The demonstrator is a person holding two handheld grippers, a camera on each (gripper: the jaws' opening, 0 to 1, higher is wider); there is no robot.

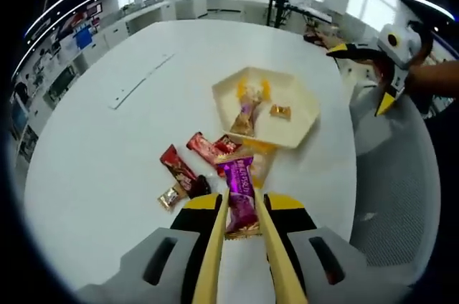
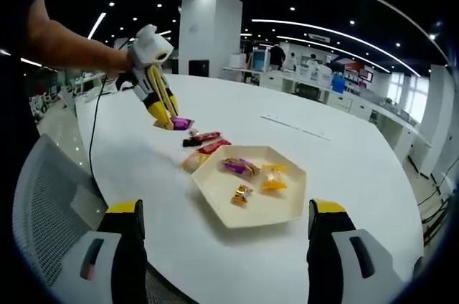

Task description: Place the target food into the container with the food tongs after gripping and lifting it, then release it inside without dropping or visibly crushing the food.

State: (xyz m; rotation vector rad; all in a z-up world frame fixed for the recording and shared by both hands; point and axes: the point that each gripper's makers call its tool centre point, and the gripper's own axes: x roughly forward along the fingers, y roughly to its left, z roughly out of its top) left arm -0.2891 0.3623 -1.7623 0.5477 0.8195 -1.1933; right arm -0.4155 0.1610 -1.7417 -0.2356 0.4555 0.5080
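Purple-wrapped candy [image 1: 241, 200]: the target food is shown clamped between the tong blades, at table level just short of the loose sweets; seen from afar as [image 2: 181, 123].
Table [image 1: 107, 139]: a large white round top is shown bearing all items.
Hexagonal tray [image 1: 305, 114]: a cream container is set beyond the loose sweets; three wrapped sweets are held in it, among them an orange one [image 2: 272, 177].
Left gripper [image 1: 242, 221]: its yellow tongs [image 1: 215, 247] are drawn nearly together on the purple-wrapped candy; in the right gripper view it is seen at [image 2: 168, 121], carried by a person's hand.
Right gripper [image 2: 226, 247]: its jaws are spread wide, nothing is held, and it is kept near the tray; also seen at [image 1: 384, 78].
Loose sweets: red wrappers [image 1: 208, 148] and a small gold one [image 1: 171, 197] are laid beside the tray.
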